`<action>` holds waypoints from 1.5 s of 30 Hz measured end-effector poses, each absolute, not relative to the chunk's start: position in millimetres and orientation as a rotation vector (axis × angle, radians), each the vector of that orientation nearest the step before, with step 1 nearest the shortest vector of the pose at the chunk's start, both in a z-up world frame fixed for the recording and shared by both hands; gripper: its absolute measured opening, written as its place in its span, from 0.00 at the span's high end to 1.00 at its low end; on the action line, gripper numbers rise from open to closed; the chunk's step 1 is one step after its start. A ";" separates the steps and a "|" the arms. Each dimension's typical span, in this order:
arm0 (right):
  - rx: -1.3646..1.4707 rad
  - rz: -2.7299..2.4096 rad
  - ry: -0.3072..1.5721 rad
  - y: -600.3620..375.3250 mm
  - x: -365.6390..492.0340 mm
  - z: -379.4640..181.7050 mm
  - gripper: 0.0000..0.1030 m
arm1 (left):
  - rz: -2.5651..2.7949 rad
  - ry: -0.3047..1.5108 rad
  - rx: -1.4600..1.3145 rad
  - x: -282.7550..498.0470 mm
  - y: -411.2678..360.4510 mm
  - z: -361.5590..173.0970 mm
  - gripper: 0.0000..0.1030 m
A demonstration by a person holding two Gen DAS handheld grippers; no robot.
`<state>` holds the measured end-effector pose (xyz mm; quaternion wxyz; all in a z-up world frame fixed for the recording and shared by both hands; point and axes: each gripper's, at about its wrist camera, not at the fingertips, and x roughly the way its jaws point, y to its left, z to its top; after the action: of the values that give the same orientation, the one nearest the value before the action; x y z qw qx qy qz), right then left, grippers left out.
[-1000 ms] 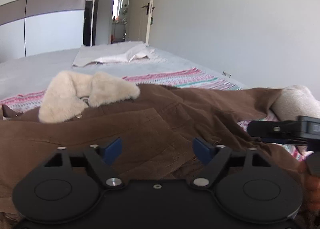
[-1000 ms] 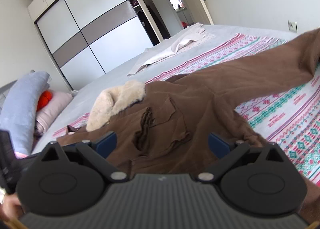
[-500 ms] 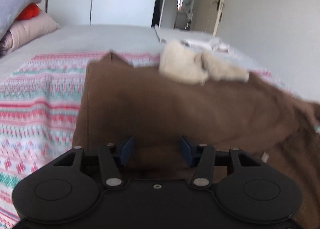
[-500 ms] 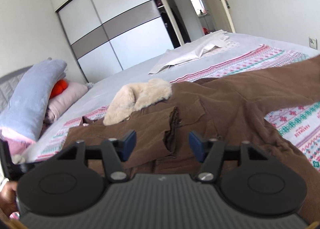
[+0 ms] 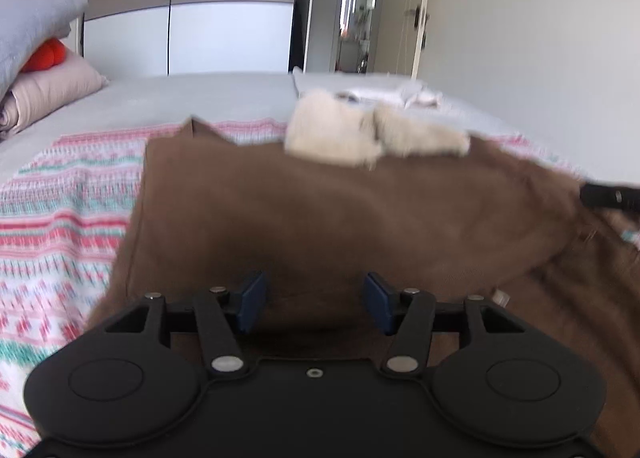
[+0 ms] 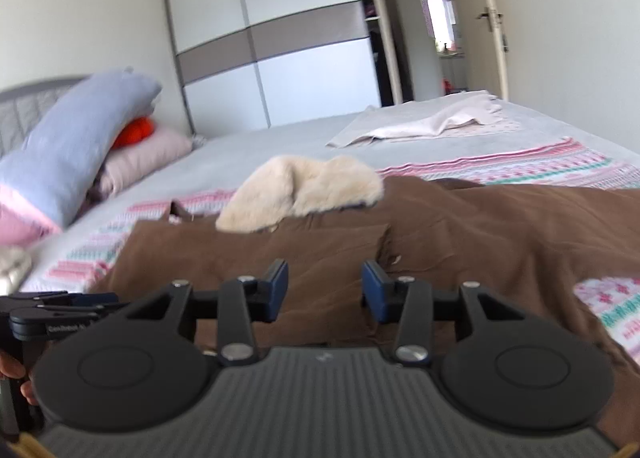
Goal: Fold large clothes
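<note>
A brown coat (image 5: 340, 218) with a cream fur collar (image 5: 360, 134) lies spread on the bed. My left gripper (image 5: 316, 304) hovers low over the coat's near edge by its left side. Its jaws are opening, with brown cloth under the gap and neither pad pressing on it. My right gripper (image 6: 325, 292) is over the coat (image 6: 480, 242) near the front flap, below the collar (image 6: 304, 190). Its jaws are closing, with cloth below them but none pinched. The left gripper (image 6: 48, 318) shows at the right wrist view's left edge, the right gripper (image 5: 608, 196) at the left wrist view's right edge.
A striped patterned cover (image 5: 60, 218) lies under the coat on the grey bed (image 6: 280, 146). Pillows (image 6: 72, 146) are stacked at the head on the left. A pale cloth (image 6: 432, 122) lies at the far side. Beyond stand a wardrobe (image 6: 300, 58) and a door (image 6: 488, 30).
Both grippers' jaws have narrowed from wide. The left view has swung left to the coat's left edge and dropped closer. The right view has rolled level and come nearer the coat's front.
</note>
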<state>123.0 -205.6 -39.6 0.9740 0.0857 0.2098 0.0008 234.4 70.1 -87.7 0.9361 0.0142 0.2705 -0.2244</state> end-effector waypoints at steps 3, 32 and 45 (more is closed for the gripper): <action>0.143 -0.066 0.632 -212.7 145.4 -66.0 0.60 | -0.447 0.558 0.032 230.7 68.5 -85.4 0.44; 0.454 -0.720 0.404 -427.5 57.3 -7.5 0.11 | -0.319 0.498 -0.022 164.7 47.1 -45.4 0.00; 0.499 -0.886 0.513 -497.4 112.6 -65.0 0.30 | -0.260 0.449 -0.074 187.8 50.6 -64.2 0.00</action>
<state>112.6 -497.4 -65.0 0.8422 0.2361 0.2427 -0.4196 187.8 50.6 -64.2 0.9658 -0.0364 0.2219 -0.1287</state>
